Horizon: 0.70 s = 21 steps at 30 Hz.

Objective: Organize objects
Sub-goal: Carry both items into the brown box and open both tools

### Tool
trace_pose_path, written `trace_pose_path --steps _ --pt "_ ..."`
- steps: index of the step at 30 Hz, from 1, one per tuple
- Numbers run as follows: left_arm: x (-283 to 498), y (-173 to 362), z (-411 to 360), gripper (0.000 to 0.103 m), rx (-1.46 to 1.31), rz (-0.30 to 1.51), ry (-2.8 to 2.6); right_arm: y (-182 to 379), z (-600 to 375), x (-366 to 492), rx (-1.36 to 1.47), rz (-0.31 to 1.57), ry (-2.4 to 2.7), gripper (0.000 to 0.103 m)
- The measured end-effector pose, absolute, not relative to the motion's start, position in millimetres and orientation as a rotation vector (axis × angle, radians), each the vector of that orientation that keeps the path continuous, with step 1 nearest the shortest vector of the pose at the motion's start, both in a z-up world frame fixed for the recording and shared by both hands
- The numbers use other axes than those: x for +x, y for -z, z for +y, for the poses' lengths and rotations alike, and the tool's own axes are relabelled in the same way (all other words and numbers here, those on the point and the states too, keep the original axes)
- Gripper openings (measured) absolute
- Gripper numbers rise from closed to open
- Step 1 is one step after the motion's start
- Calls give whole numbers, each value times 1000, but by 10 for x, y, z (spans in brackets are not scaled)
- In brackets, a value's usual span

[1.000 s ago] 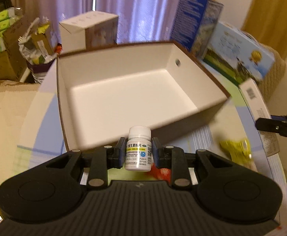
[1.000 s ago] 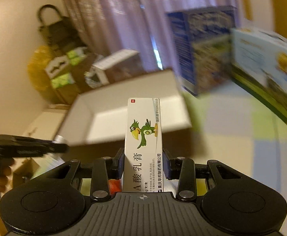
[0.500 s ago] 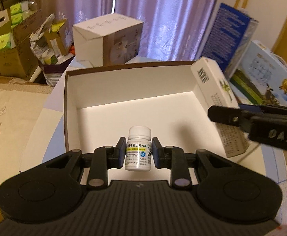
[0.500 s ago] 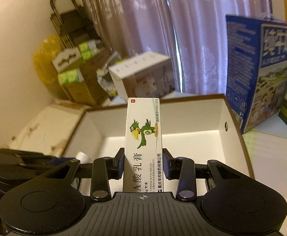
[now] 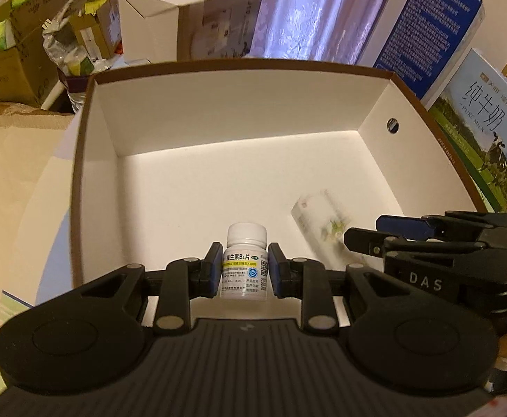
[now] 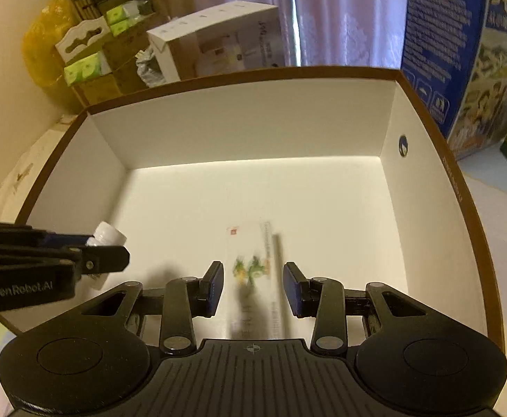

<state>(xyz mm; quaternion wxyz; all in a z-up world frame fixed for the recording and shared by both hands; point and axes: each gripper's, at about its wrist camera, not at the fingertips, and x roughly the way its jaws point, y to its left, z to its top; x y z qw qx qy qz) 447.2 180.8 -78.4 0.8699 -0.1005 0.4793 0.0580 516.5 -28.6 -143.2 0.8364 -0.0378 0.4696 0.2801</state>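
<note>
The left hand-held gripper [image 5: 244, 269] pinches an upright white vitamin bottle [image 5: 243, 264] above the near part of the open white box [image 5: 218, 121]. The right hand-held gripper [image 6: 253, 286] is spread; the ointment carton [image 6: 255, 271], blurred, sits between its pads inside the box

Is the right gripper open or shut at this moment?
Open. The right gripper has its jaws spread wider than the blurred ointment carton between them, gaps showing on both sides, above the white box.
</note>
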Motion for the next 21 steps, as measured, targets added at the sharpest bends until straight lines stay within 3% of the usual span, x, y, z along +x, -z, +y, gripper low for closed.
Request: trace_pose_path --steps 8,9,10,12,16,21 --pt "4571 817 1704 24 -237 1007 -60 1306 -517 5151 -38 983 -555 35" --pt "4570 795 1688 32 -247 994 -46 1272 -547 5134 -35 974 -546 35" --pt "4566 769 1667 49 -255 984 -33 1238 -573 5114 -34 958 -534 36" --pt "4542 713 1637 62 -255 957 -21 1147 -633 5054 -31 911 -519 38" --pt "4494 636 1636 63 -230 955 -33 1000 -714 4959 19 873 -520 51" --pt "4314 504 1693 72 -199 952 -76 817 -793 4712 56 846 -532 53"
